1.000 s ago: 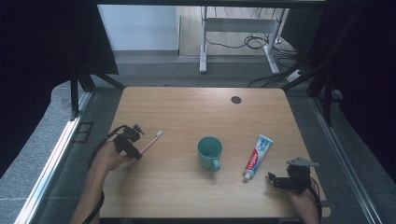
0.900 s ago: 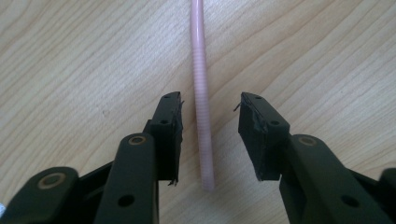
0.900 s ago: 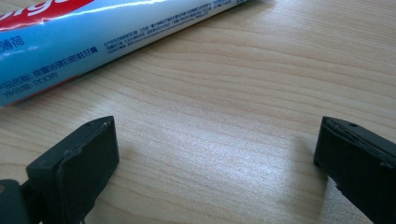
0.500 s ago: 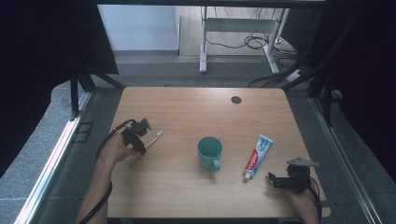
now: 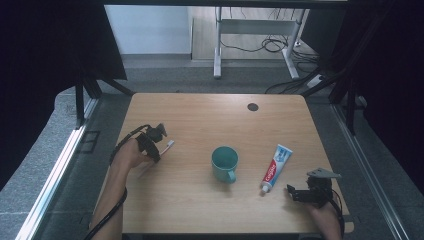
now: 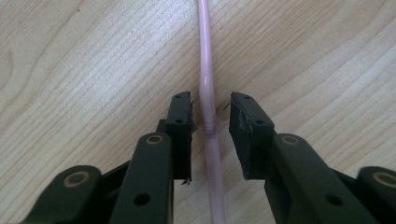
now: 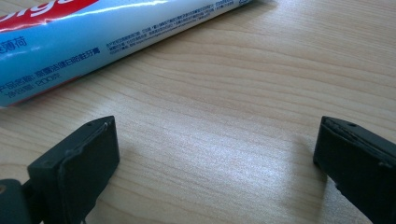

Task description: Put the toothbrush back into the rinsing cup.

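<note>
Left claw (image 6: 208, 133) low over the surface (image 5: 200, 120) near its left edge, jaws narrowly parted astride the pink toothbrush (image 6: 207, 93) handle, not yet pinching. Right claw (image 7: 215, 158) gapes wide near the front-right corner; toothpaste tube (image 7: 93, 37) lies just beyond it, teal mug (image 5: 225, 163) mid-surface.

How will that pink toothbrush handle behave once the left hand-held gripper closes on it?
The toothbrush handle looks thin, smooth and rounded, so it may slip or twist between the open jaws of the left hand-held gripper. It looks light and probably stiff. Lying flat on the table, a nudge might roll it.
</note>
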Available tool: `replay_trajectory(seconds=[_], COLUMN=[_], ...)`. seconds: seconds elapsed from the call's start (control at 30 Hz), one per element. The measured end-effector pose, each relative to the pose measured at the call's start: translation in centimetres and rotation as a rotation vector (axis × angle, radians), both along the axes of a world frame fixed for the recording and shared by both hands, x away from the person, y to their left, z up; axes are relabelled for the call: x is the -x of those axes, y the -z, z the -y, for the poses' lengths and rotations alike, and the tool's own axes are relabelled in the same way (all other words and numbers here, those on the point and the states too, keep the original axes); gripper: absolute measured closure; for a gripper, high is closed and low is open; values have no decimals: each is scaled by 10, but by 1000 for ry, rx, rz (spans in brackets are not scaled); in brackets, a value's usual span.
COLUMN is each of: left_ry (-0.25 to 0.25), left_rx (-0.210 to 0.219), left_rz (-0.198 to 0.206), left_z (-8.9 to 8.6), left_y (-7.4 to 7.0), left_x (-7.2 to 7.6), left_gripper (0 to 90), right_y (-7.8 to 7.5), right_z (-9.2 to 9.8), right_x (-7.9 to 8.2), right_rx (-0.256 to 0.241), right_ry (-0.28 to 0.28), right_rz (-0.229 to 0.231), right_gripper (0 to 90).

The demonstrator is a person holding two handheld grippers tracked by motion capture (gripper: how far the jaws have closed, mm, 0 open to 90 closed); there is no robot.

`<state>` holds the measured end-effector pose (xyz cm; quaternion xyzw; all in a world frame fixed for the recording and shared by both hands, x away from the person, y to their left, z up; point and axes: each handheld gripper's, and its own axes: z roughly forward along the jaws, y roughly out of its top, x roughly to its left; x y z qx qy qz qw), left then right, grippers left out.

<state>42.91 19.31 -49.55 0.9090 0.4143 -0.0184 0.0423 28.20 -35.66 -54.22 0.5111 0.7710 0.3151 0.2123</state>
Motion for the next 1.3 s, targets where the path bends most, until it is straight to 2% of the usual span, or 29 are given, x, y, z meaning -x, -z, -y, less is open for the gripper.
replay_trajectory(seconds=[0.2, 0.47, 0.7, 1.3], left_ry=[0, 8, 4, 13], left_rx=[-10, -10, -5, 50], left_rz=[-14, -16, -22, 39], left_z=[2, 5, 4, -5], left_y=[6, 6, 5, -26], left_x=[-5, -4, -4, 5], left_gripper=[748, 834, 841, 841], right_y=[0, 0, 0, 0], right_z=[0, 0, 0, 0], right_x=[0, 0, 0, 0], right_rx=[0, 0, 0, 0], right_ry=[-1, -3, -3, -3], right_rz=[0, 0, 0, 0], right_gripper=[0, 0, 0, 0])
